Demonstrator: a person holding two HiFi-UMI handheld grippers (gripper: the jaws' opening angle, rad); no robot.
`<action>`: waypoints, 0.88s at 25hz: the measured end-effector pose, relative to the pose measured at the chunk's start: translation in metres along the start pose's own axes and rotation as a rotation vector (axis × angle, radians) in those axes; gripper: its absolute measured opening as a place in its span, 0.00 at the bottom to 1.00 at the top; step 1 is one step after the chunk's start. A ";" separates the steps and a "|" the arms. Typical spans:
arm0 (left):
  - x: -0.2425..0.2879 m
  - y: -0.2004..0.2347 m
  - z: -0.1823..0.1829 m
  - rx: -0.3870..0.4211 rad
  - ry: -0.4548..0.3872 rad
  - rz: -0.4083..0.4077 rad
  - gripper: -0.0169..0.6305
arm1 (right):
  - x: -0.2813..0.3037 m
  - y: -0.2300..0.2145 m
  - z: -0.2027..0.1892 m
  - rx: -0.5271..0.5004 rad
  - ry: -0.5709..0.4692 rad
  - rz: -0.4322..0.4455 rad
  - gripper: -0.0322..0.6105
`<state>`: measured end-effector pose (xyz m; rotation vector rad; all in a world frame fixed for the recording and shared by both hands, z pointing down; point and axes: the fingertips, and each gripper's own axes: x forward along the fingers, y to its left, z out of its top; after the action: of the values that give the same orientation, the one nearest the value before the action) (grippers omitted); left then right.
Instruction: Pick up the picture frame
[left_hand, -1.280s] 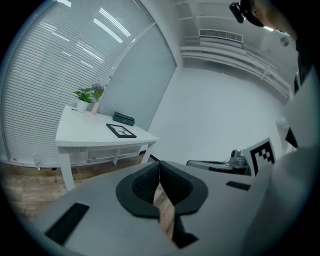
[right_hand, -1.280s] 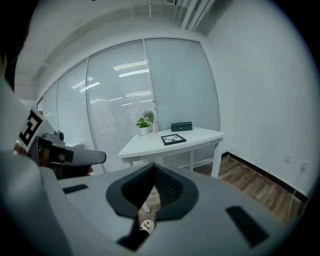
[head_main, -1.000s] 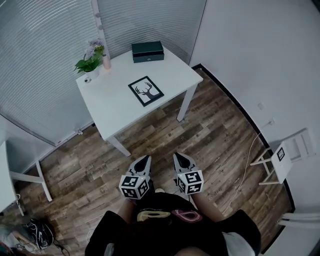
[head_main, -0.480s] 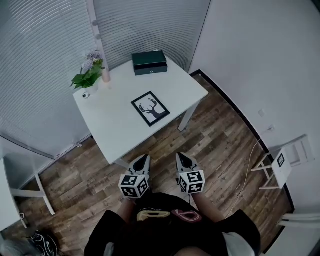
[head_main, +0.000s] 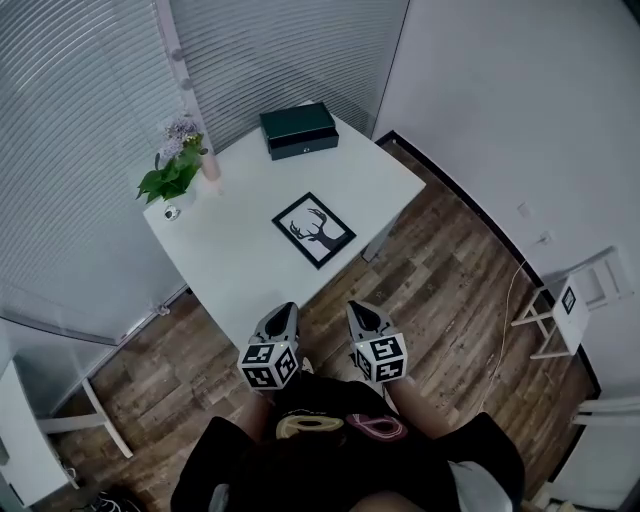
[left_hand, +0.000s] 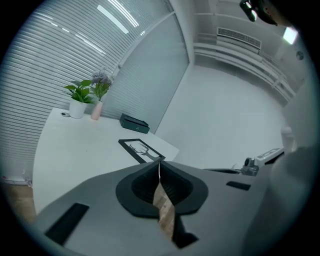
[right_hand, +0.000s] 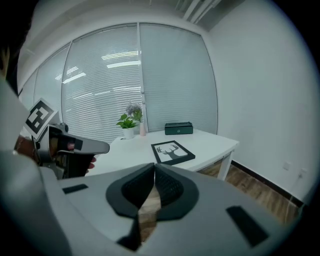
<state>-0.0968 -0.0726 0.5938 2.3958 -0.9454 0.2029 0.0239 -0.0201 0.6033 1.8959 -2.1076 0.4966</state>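
White tabletop (head_main: 230, 250) holds the picture frame (head_main: 313, 230) ahead of us; our left claw (head_main: 287, 308) and right claw (head_main: 356, 308) are closed, empty, well short. We judge this the approach, with opening next.

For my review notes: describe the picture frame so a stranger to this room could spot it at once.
Find the white table by the window blinds. The picture frame lies flat toward the table's near side, apart from the dark green box and potted plant at the far edge. It alone is thin, black-rimmed and shows a stag's head silhouette.
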 end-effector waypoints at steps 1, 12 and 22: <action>0.003 0.004 0.000 -0.002 0.011 -0.006 0.05 | 0.003 0.001 0.001 0.004 -0.001 -0.010 0.07; 0.022 0.018 0.001 -0.052 0.082 -0.027 0.05 | 0.015 -0.011 0.007 0.024 0.027 -0.090 0.07; 0.054 0.033 0.006 -0.093 0.088 0.072 0.05 | 0.054 -0.047 0.020 0.005 0.054 -0.057 0.07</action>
<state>-0.0790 -0.1276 0.6206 2.2516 -0.9794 0.2831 0.0651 -0.0813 0.6106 1.9173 -2.0146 0.5343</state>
